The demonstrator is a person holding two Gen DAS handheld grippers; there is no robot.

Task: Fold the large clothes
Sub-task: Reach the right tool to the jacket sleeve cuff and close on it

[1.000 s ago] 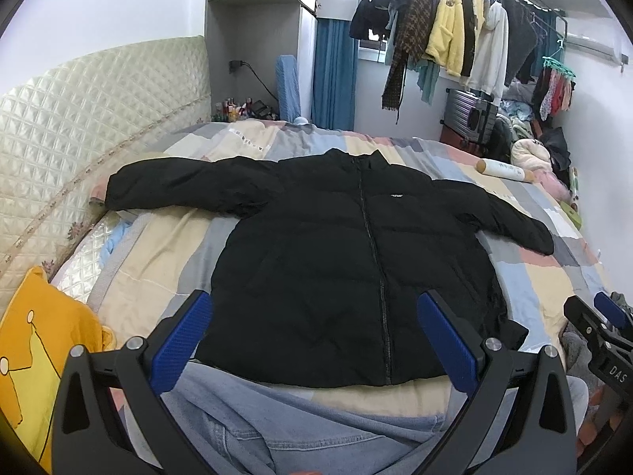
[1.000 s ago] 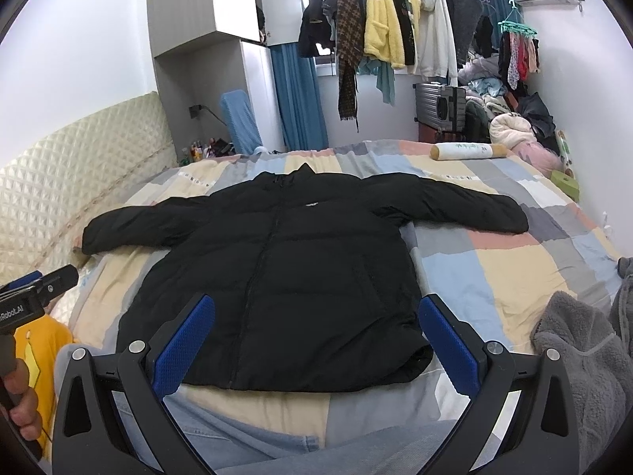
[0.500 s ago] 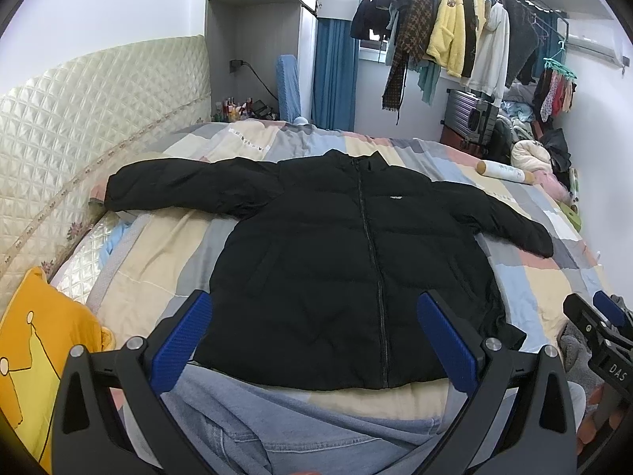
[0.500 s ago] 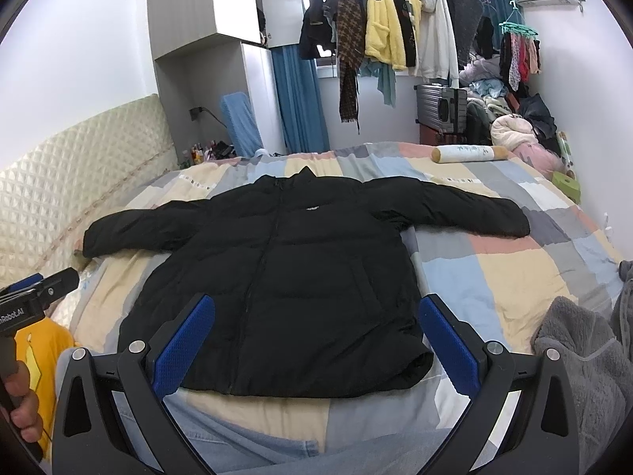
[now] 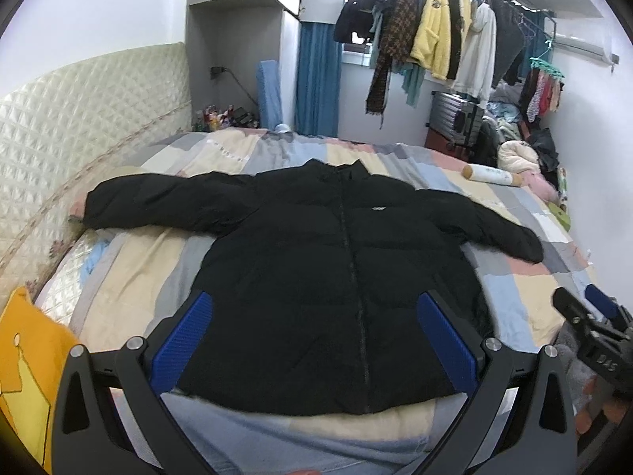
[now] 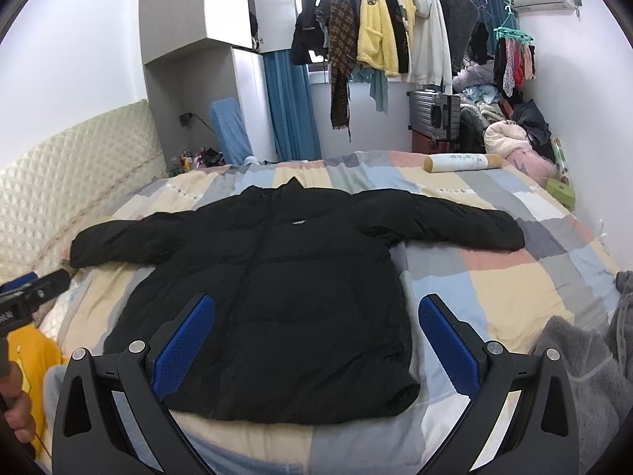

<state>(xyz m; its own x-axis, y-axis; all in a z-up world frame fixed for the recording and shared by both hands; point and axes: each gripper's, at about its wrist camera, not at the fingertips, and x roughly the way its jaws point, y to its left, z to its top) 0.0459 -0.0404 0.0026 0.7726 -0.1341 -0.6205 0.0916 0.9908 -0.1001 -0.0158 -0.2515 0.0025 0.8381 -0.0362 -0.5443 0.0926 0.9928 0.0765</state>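
Left wrist view: your left gripper (image 5: pixel 316 340) has its fingers spread wide above the hem of the black jacket (image 5: pixel 324 285). Your right gripper (image 6: pixel 316 340) is spread wide too. Jacket lies flat, sleeves outstretched, on the patchwork bed (image 6: pixel 514 293), free bedding at both sides.

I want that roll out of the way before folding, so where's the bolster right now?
The bolster lies across the bed's far right edge in both views, beyond the jacket's right sleeve, below the suitcase.

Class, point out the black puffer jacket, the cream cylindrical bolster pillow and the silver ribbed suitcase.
black puffer jacket (image 5: pixel 316 277): left wrist view, chest panel.
cream cylindrical bolster pillow (image 6: pixel 461 162): right wrist view, mid-length.
silver ribbed suitcase (image 6: pixel 433 113): right wrist view, front face.
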